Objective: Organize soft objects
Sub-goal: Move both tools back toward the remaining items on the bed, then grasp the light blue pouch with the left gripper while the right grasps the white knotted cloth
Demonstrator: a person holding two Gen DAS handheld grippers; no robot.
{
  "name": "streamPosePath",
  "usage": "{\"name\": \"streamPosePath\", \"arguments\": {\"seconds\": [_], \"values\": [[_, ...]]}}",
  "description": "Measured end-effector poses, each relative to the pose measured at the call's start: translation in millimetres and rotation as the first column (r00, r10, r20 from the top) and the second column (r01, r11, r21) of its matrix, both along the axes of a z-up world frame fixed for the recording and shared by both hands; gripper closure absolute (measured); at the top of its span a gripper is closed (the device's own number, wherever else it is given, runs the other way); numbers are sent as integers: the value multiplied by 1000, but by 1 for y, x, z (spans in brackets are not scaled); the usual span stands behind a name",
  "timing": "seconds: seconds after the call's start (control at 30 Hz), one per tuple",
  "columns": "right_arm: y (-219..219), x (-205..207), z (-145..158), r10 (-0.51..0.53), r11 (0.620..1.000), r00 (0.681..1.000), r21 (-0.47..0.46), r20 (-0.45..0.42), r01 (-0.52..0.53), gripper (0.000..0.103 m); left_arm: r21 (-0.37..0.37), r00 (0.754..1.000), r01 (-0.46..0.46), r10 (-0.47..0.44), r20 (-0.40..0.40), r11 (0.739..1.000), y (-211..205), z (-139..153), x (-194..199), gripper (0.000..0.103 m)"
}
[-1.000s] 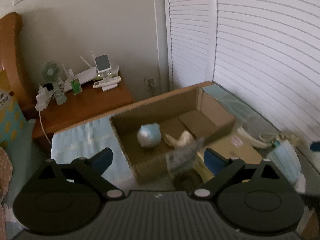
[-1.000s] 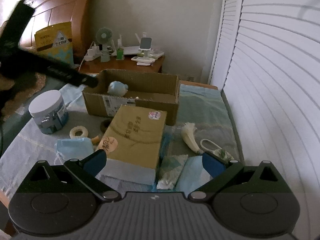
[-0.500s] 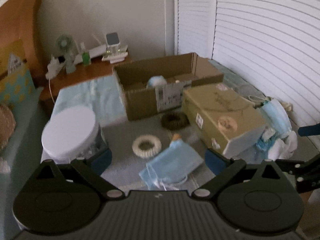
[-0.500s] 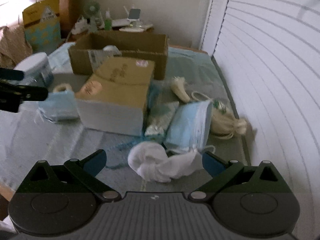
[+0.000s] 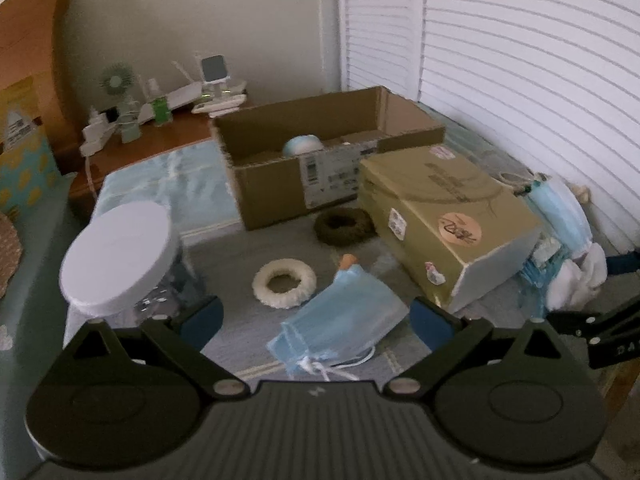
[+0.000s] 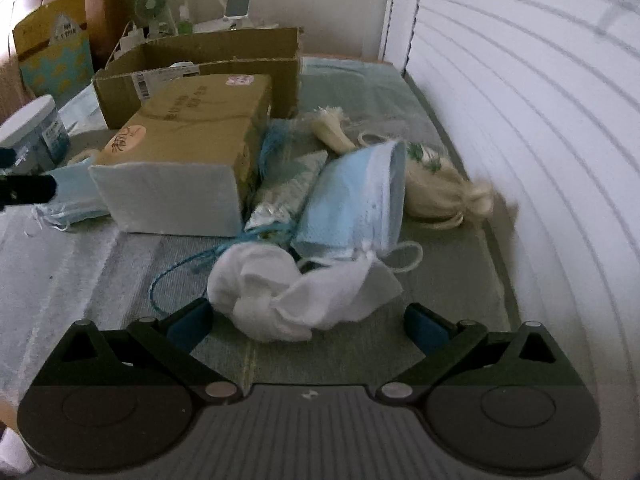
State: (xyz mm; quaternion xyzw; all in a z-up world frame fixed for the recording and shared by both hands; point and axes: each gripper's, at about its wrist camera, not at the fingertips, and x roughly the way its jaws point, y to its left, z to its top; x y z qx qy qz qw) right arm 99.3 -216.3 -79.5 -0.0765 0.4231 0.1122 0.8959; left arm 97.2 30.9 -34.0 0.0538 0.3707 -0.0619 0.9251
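Observation:
My left gripper [image 5: 316, 318] is open, with a light blue drawstring pouch [image 5: 344, 320] lying between its fingers on the bed. A cream scrunchie [image 5: 285, 282] and a dark scrunchie [image 5: 344, 226] lie beyond it. My right gripper [image 6: 306, 322] is open and hovers just before a white bundled cloth [image 6: 288, 292]. Behind that lie a blue pouch [image 6: 356, 204], a patterned pouch [image 6: 292, 188] and a cream pouch [image 6: 436, 188]. The open cardboard box [image 5: 280, 176] holds a pale blue round thing [image 5: 302, 146].
A closed tan box [image 5: 448, 220] sits in the middle of the bed. A white-lidded tub [image 5: 120, 252] stands at the left. A bedside table [image 5: 132, 148] with a fan and gadgets is behind. White slatted doors [image 6: 540, 120] run along the right.
Both grippers have pulled back and dropped low toward the bed. The left one now straddles the light blue pouch; the right one has closed in on the white cloth.

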Motion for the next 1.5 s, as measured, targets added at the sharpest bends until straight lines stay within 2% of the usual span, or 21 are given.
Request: {"name": "streamPosePath", "arguments": {"seconds": [0.2, 0.43, 0.5, 0.6, 0.67, 0.77, 0.87, 0.97, 1.07, 1.2, 1.27, 1.4, 1.5], "values": [[-2, -6, -1, 18, 1000, 999, 2, 27, -18, 0, -17, 994, 108, -109, -31, 994, -15, -11, 18, 2], [-4, -9, -2, 20, 1000, 999, 9, 49, -21, 0, -28, 977, 186, -188, -104, 982, -18, -25, 20, 2], [-4, -10, -2, 22, 1000, 998, 10, 50, -23, 0, -41, 964, 226, -230, -135, 973, -18, -27, 16, 2], [-4, -10, -2, 25, 1000, 998, 11, 50, -25, 0, -57, 934, 318, -323, -155, 946, -19, -25, 6, 1], [-4, -9, -2, 26, 1000, 998, 11, 51, -27, 0, -5, 933, 333, -330, -145, 943, -21, -23, 2, 1], [-4, -10, -2, 25, 1000, 998, 11, 53, -26, 0, 110, 944, 321, -308, -115, 941, -24, -25, 4, 1], [-4, -10, -2, 25, 1000, 998, 11, 55, -26, 0, 179, 946, 324, -312, -92, 929, -24, -24, 4, 2], [-4, -10, -2, 24, 1000, 998, 11, 53, -24, 0, 243, 935, 354, -350, -63, 903, -26, -23, 0, 8], [-4, -9, -2, 22, 1000, 998, 11, 51, -23, 0, 280, 924, 378, -376, -62, 882, -27, -24, 0, 22], [-2, -10, -1, 12, 1000, 999, 4, 42, -12, 0, 218, 927, 375, -370, -66, 901, -20, -24, 5, 33], [-1, -11, 1, 22, 1000, 999, 0, 27, -22, 0, 208, 926, 377, -372, -65, 903, -20, -24, 4, 33], [3, -19, 7, 44, 999, 997, -9, 70, -43, 0, 161, 928, 374, -366, -74, 914, -15, -24, 8, 35], [8, -18, 10, 59, 998, 996, -6, 70, -58, 12, 131, 929, 369, -362, -78, 920, -13, -25, 11, 36]]}}
